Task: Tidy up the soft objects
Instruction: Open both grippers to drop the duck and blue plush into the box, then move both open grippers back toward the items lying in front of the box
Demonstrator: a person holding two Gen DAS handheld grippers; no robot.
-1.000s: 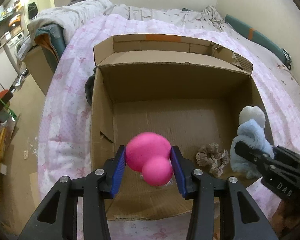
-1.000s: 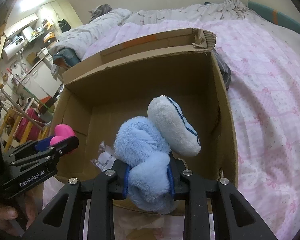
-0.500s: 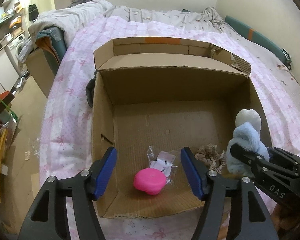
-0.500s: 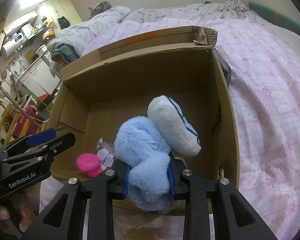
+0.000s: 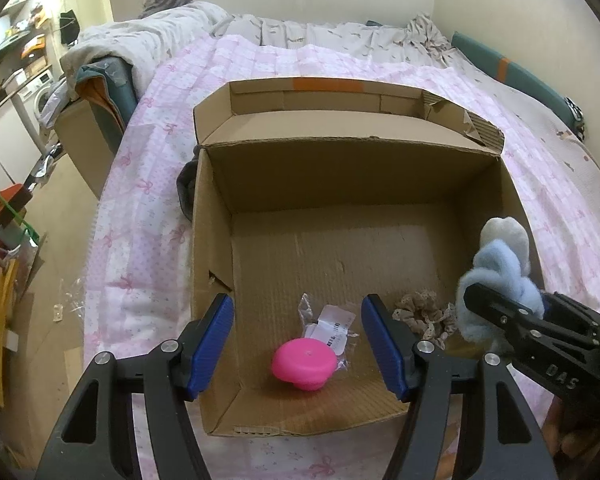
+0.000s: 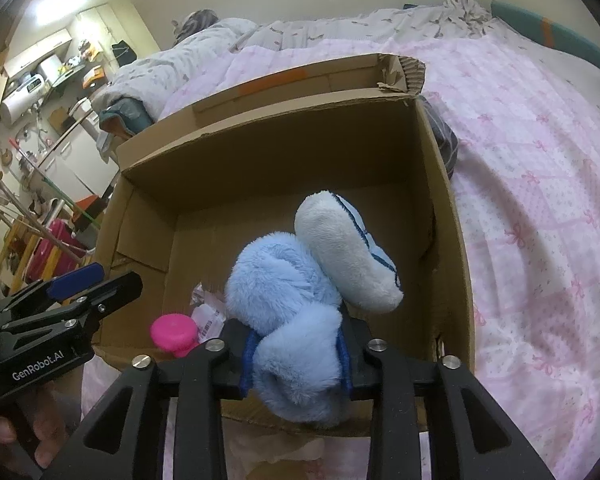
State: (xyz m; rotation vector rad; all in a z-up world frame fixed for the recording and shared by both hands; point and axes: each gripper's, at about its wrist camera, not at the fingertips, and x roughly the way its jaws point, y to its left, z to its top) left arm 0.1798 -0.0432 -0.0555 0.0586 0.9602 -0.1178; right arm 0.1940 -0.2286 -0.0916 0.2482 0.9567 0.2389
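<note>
Left gripper [image 5: 298, 344], lower centre of the left view: blue pads spread wide, nothing between them, hanging over the near edge of the box; released.

Pink squishy toy [image 5: 304, 364], between and just beyond those pads, resting on the box floor near the front wall. Judged delivered: it sits free, touching neither pad.

Clear packet with a barcode label [image 5: 332, 326], just behind the pink toy, flat on the floor of the box.

Beige scrunchie [image 5: 422, 316], lower right of the left view, on the box floor beside the packet. The right view cannot show it; the plush covers that spot.

Right gripper [image 6: 296, 354], lower centre of the right view: clenched on the blue plush toy [image 6: 284, 292], its fur bulging past both pads. White padded part at upper right of the plush. Held above the box's near right corner, presumably for dropping in next.

Cardboard box [image 5: 212, 240], middle of both views, flaps open, standing on the pink quilt [image 5: 140, 184]. The left view shows most of the floor; the right view gives the torn far-right flap corner more plainly.

Far: grey bedding at top, cluttered room at upper left.
</note>
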